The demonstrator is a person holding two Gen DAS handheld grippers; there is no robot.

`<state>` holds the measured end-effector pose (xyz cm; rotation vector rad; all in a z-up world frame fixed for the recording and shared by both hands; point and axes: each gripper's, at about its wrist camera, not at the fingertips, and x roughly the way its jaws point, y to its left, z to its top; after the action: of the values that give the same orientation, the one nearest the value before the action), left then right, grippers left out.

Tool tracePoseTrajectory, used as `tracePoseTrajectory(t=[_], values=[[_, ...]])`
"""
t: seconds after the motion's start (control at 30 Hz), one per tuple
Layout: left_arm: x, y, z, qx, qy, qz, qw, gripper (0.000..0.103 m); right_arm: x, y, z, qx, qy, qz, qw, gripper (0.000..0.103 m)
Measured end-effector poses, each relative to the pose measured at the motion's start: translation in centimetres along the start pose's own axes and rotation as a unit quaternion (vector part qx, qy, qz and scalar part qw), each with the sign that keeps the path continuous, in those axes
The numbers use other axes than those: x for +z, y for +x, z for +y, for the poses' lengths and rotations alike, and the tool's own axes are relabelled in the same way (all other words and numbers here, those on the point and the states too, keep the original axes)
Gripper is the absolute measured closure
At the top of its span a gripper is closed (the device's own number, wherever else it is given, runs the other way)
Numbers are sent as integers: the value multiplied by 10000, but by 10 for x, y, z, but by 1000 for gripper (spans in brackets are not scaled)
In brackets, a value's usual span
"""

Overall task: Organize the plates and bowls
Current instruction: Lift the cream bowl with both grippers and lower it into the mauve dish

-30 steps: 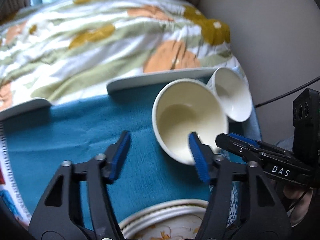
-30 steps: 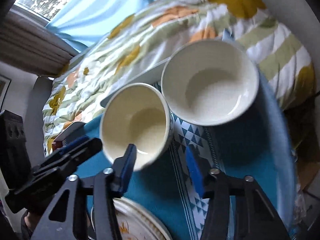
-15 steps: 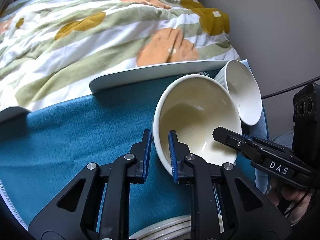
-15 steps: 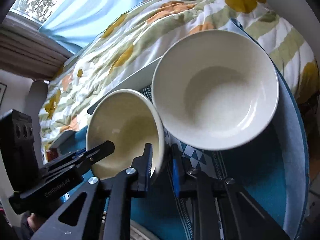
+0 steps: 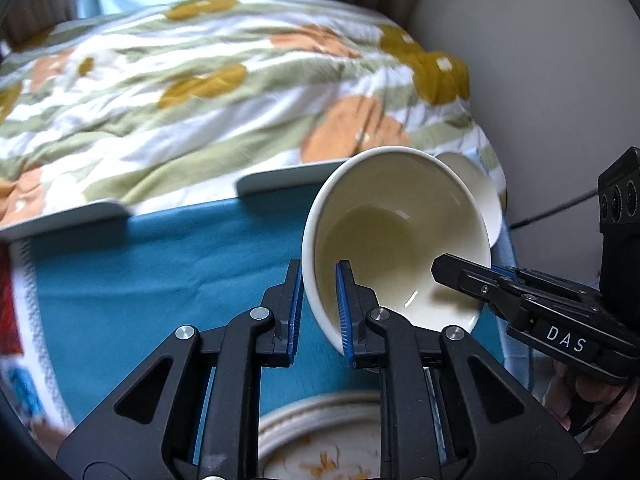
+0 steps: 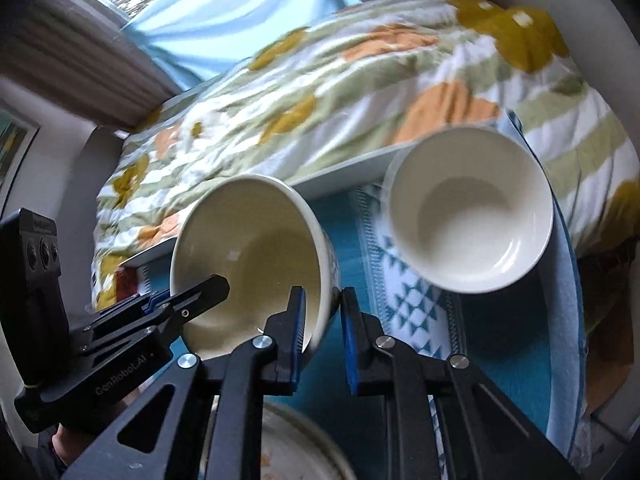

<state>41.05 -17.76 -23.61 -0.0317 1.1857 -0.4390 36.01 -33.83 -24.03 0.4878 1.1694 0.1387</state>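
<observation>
Left wrist: cream bowl (image 5: 396, 236) rim clamped between left tongs (image 5: 318, 308).

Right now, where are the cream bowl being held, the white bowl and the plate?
cream bowl (image 5: 384, 240): left wrist view, inner wall.
white bowl (image 6: 468, 216): right wrist view, inside bottom.
plate (image 5: 320, 412): left wrist view, near rim, partly hidden by fingers.

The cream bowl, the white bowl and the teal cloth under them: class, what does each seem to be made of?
Cream bowl: likely glazed ceramic; glossy highlights, thick rounded rim.
White bowl: probably glazed ceramic or porcelain; smooth, shiny inside.
Teal cloth: woven fabric, matte, with soft creases and, in the right wrist view, a woven white triangle band.
</observation>
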Motion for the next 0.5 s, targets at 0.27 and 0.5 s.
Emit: tracePoseTrajectory(t=[0.27,0.5], values=[[-51,-98,26,460,-758,-703,9936,89,-22,-38,79,406,-1104,70,9930,87],[-114,-167,68,939,-1440,-1027,9798,89,-63,-45,149,798,-1924,234,9778,87]])
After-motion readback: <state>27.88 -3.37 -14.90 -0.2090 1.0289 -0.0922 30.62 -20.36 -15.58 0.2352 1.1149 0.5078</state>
